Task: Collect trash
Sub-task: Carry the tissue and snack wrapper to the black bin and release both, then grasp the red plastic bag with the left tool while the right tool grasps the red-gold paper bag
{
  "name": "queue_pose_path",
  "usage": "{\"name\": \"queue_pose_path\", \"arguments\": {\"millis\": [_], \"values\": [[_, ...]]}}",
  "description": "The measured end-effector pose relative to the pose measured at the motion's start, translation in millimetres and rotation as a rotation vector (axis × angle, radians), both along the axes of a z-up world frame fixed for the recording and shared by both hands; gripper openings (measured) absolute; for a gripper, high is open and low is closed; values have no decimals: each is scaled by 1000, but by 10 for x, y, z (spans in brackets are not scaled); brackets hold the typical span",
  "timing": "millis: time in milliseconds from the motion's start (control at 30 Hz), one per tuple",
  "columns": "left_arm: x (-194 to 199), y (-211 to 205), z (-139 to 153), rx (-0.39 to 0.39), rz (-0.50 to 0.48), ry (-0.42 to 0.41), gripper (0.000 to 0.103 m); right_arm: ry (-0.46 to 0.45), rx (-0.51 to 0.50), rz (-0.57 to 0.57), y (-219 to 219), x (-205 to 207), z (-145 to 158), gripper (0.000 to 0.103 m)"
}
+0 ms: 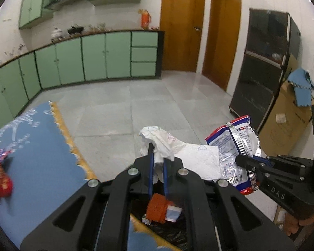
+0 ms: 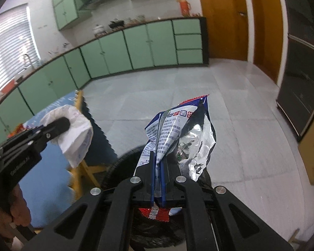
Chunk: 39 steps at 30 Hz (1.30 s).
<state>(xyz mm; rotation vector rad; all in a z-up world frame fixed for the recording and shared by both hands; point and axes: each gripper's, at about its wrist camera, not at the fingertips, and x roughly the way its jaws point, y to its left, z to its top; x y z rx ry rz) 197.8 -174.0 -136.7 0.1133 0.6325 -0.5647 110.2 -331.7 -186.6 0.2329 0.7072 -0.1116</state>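
Both claws are closed on trash above the bin.
Left claw [image 1: 158, 156] pinches tissue [image 1: 157, 138], right claw [image 2: 157, 163] the wrapper [image 2: 178, 129]; we fear it snags at 6 o'clock on the bin [image 1: 173, 232].

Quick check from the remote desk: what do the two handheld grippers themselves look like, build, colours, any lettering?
Both match: the left gripper and right gripper are matte black linkage frames with triangular cut-outs, round silver pivot pins and slim blue fingers. The right gripper's side carries pale embossed lettering, seen from the left wrist view. No cables or sleeves show.
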Motion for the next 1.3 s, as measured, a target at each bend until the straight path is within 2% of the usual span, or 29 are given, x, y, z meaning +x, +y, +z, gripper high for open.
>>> {"name": "queue_pose_path", "arguments": {"millis": [100, 233, 267, 300, 333, 467, 600, 733, 933, 1000, 1033, 1167, 1300], "values": [[67, -155, -132, 25, -29, 17, 9, 24, 9, -20, -93, 7, -113, 5], [107, -216, -180, 24, -34, 26, 20, 30, 5, -25, -142, 55, -173, 14], [115, -198, -176, 20, -30, 26, 22, 32, 4, -26, -178, 75, -175, 17], [119, -189, -173, 15, -25, 27, 27, 35, 2, -27, -180, 97, -180, 26], [114, -175, -165, 11, -19, 28, 29, 36, -1, -34, -180, 109, -184, 31], [129, -122, -153, -2, -11, 36, 39, 34, 4, -49, -221, 156, -196, 32], [98, -74, -107, -6, -11, 29, 40, 28, 4, -58, -215, 164, -152, 34], [62, 62, -18, -25, 17, 17, 42, 6, -1, -58, -204, 140, -61, 43], [-45, 490, 211, -38, 109, -45, 52, -74, -14, -22, 3, 113, 209, 65], [-87, 676, 283, -40, 151, -63, 56, -103, -17, 1, 139, 121, 310, 76], [-120, 810, 320, -41, 180, -74, 59, -114, -17, 10, 206, 125, 345, 82], [-221, 1306, 438, -25, 300, -106, 68, -151, -4, 67, 505, 191, 476, 95], [-321, 1875, 494, 10, 443, -126, 75, -170, 14, 146, 896, 308, 555, 97]]}}
